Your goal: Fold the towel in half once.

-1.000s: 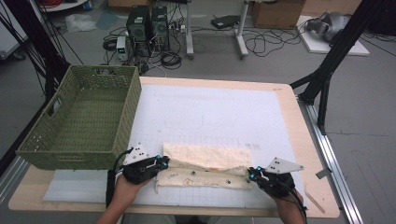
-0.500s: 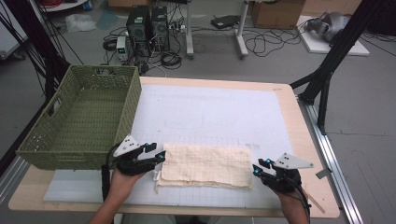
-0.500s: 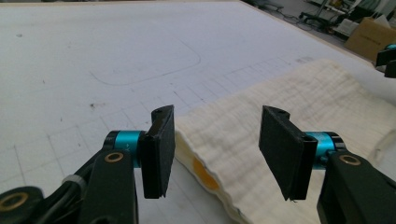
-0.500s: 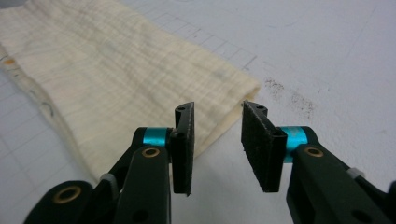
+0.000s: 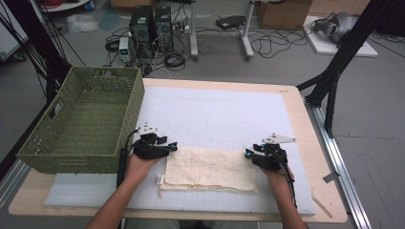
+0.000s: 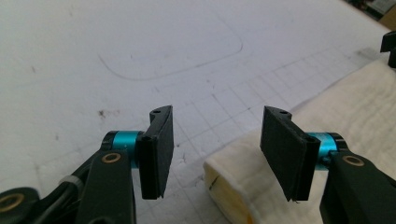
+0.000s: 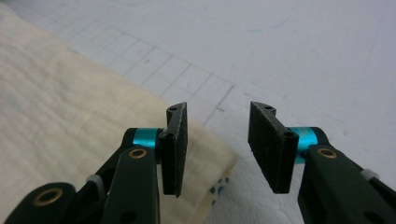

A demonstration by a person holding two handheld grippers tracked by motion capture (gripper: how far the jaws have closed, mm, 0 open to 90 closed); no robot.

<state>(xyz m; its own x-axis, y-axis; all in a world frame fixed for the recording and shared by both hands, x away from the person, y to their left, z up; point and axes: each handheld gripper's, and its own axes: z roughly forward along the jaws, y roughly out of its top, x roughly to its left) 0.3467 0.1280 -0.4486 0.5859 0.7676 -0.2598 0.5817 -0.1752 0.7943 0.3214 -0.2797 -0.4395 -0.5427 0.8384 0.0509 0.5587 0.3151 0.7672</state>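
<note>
With the folded cloth [image 5: 209, 169] lying flat near the front of the desk [image 5: 313, 143] and both grippers' jaws just opened off its far corners, left gripper [image 5: 171, 149] and right gripper [image 5: 248, 153] should take matching corners squarely, so the next fold stays even.

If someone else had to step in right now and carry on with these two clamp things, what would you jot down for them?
Left gripper: jaws open, just been opening, nothing pressed between them; it sits at the left end of the folded cloth.
Right gripper: jaws open, just been opening, holding nothing, at the cloth's right end.
The cloth lies flat on the white mat, folded over once, it seems. The green basket stands at the table's left edge.
Done: one fold, cloth let go.
Left, probably: fold again or move the cloth to the basket.
</note>
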